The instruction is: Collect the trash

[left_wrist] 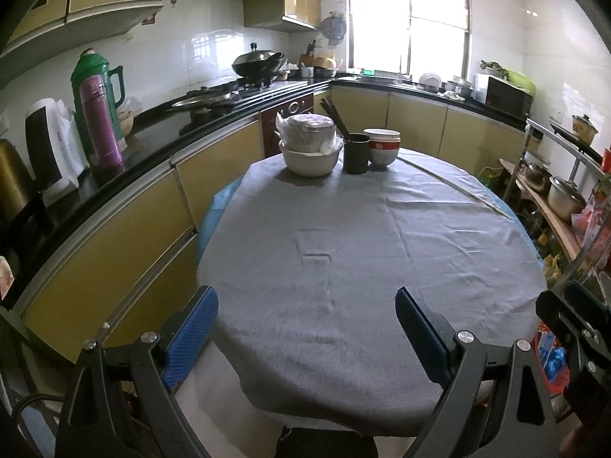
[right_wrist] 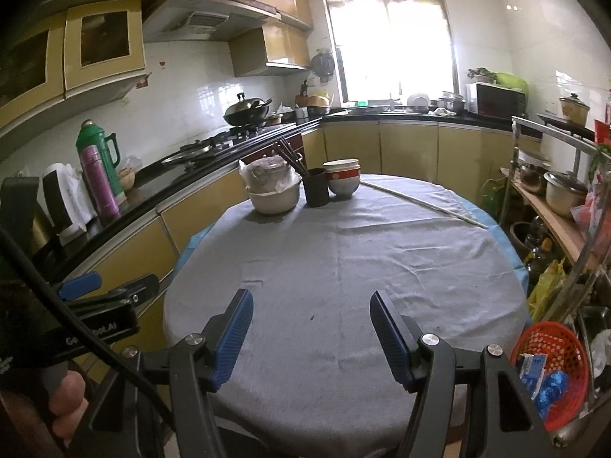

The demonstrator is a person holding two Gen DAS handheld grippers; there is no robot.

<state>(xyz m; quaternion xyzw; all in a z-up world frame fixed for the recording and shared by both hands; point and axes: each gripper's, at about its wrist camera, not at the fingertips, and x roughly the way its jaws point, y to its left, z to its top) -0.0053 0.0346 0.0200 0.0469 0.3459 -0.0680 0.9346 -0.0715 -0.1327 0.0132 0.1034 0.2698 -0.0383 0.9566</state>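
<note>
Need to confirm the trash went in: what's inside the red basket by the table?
The red basket holds a white-and-blue carton and crumpled blue wrappers. Anything beneath them is hidden, and a hand-held gripper arm covers the basket's near side.

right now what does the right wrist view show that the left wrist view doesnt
Only the right wrist view shows the red basket whole, with blue and white wrappers inside, and a thumb at the lower left. Only the left wrist view shows a gold kettle on the counter. Both show the grey tablecloth, the stacked bowls, the black cup with chopsticks, the green thermos, and both grippers, left gripper and right gripper, open and empty.
</note>
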